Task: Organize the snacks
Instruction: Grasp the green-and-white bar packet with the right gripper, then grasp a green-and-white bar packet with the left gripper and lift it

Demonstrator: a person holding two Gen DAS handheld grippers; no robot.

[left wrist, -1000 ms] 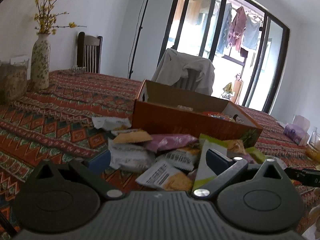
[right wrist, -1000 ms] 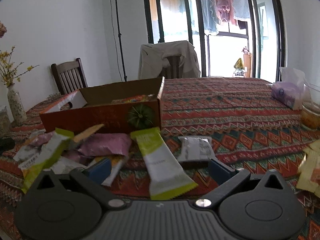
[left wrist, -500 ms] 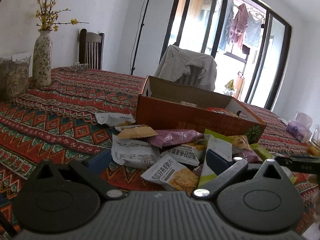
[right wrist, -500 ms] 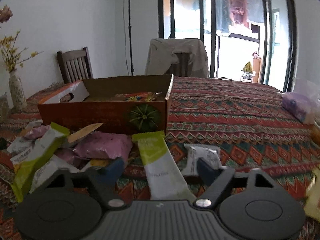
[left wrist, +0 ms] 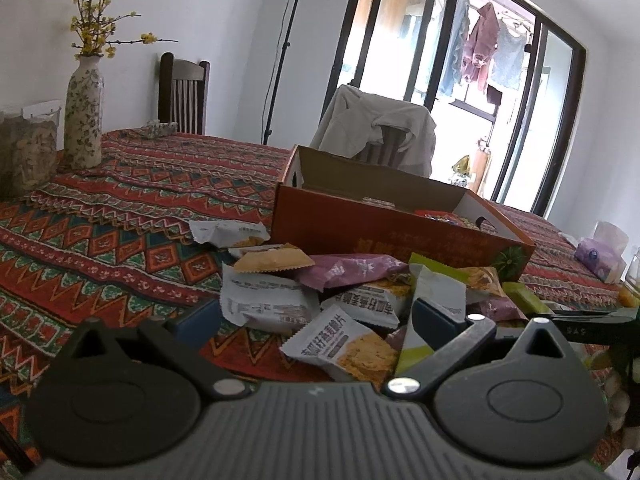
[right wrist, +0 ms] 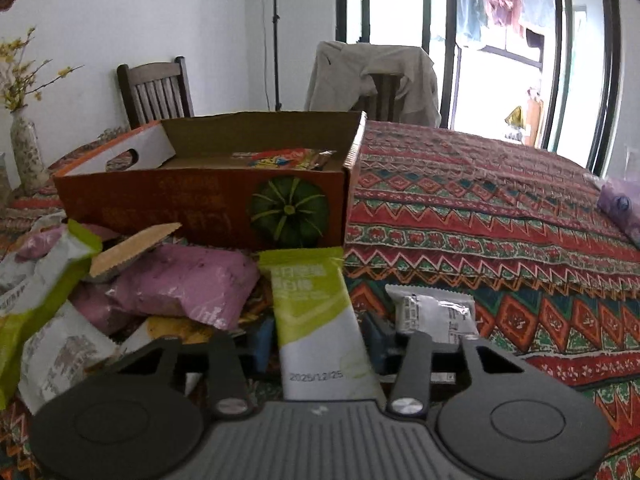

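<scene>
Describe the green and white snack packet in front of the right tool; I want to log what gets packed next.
The green and white packet is a long, flat, glossy sachet, green with pale print at the far end, white with a printed date at the near end. It lies lengthwise on the patterned tablecloth, its far end near the orange box. The right tool is shut on its sides.

White walls (left wrist: 224, 20) close the room. A patterned cloth (right wrist: 500, 208) covers the counter. Beyond it stand a wooden chair (left wrist: 182, 92) and a chair draped with a jacket (right wrist: 372, 76). Daylight pours through dark-framed glass doors (left wrist: 460, 60), laundry (left wrist: 484, 52) hanging outside.
</scene>
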